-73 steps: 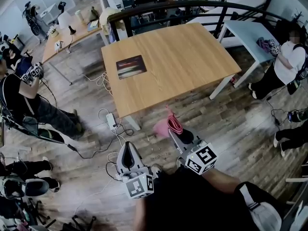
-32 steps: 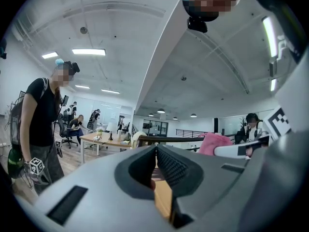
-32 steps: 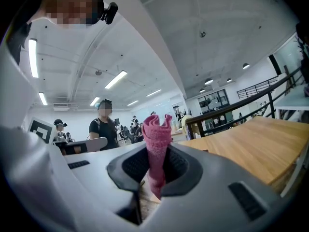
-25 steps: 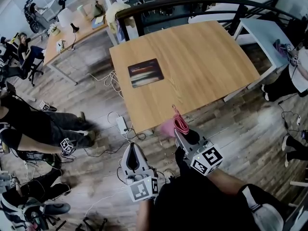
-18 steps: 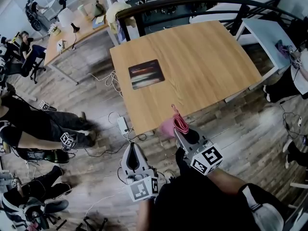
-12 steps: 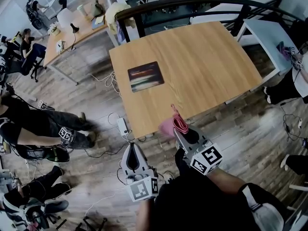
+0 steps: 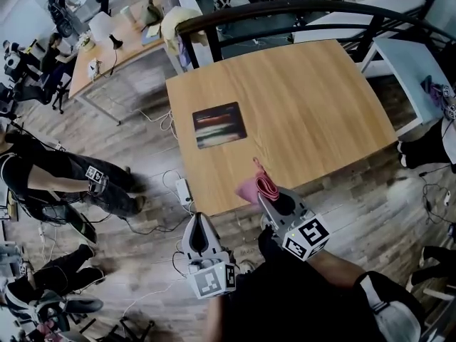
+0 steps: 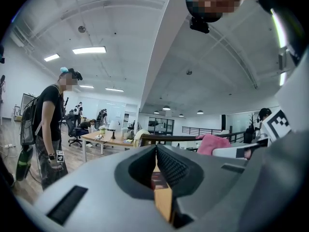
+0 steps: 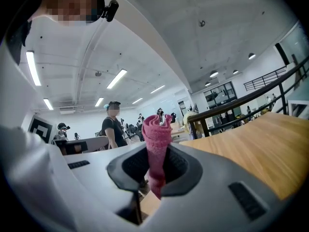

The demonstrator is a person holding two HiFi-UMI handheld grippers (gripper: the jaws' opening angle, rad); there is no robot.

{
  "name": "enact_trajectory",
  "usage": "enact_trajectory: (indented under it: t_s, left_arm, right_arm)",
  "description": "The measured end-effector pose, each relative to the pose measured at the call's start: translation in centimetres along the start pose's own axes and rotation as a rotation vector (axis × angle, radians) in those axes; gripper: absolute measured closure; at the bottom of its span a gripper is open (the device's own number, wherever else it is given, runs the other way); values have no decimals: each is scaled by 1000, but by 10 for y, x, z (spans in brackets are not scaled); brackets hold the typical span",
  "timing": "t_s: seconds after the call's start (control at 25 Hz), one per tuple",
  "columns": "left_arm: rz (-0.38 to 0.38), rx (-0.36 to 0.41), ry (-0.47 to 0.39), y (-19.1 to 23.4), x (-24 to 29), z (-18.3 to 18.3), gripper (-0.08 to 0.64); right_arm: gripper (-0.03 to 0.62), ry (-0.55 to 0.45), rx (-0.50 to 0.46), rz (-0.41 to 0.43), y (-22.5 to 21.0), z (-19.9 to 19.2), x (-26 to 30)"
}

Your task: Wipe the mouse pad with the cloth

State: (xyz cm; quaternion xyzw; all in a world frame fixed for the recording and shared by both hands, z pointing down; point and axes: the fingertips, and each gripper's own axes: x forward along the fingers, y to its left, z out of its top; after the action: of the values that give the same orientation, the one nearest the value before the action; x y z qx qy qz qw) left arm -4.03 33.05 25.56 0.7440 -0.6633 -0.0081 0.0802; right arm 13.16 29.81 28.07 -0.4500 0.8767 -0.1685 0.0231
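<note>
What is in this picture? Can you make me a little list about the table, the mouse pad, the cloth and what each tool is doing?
table: light wood
mouse pad: dark, lying flat on the table's left part
cloth: pink, rolled up, sticking out of the right tool
right tool: shut on the cloth, at the table's near edge
left tool: jaws together, nothing in them, held over the floor
wiping: not begun; the cloth is apart from the mouse pad
</note>
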Motion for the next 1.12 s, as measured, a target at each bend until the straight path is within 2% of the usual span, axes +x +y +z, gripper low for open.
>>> enact_trajectory:
  t_s: [0.28, 0.6, 1.12]
  left_arm:
    - [39, 3, 14, -14, 36, -1, 532]
    - [89, 1, 27, -17, 48, -8, 532]
    - [63, -8, 66, 12, 88, -21, 532]
  right_arm:
    - [529, 32, 10, 40, -34, 5, 24]
    - [529, 62, 4, 88, -53, 2, 41]
    - [529, 78, 8, 66, -55, 0, 93]
